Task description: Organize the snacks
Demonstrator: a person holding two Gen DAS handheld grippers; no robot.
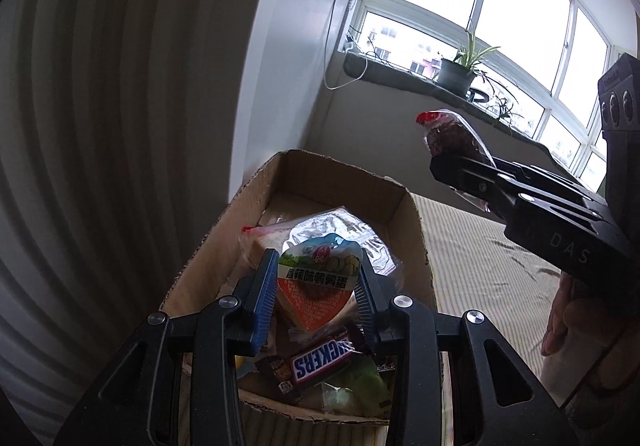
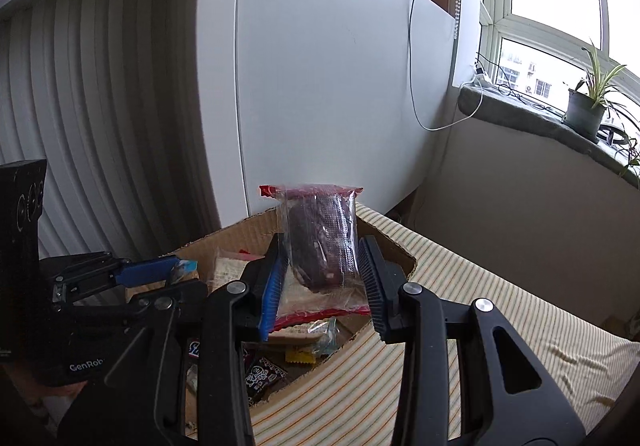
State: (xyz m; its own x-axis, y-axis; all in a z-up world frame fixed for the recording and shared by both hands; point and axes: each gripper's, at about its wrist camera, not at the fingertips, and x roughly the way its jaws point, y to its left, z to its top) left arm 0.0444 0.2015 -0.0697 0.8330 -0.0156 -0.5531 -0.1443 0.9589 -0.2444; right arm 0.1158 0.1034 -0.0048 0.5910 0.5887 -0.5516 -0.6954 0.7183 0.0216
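Your left hand-held gripper [image 1: 318, 288] clenches a heart-shaped orange and green snack pack [image 1: 318, 286], held just above the open cardboard box [image 1: 416, 238], where a Snickers bar [image 1: 320, 362], a clear-wrapped bread [image 1: 264, 246] and other packets lie. Your right hand-held gripper [image 2: 323, 278] grips a clear packet with red ends [image 2: 322, 246], a dark snack inside, upright over the box's near corner. The box sits on a striped cloth [image 2: 480, 326] below a windowsill with a potted plant [image 2: 586, 109].
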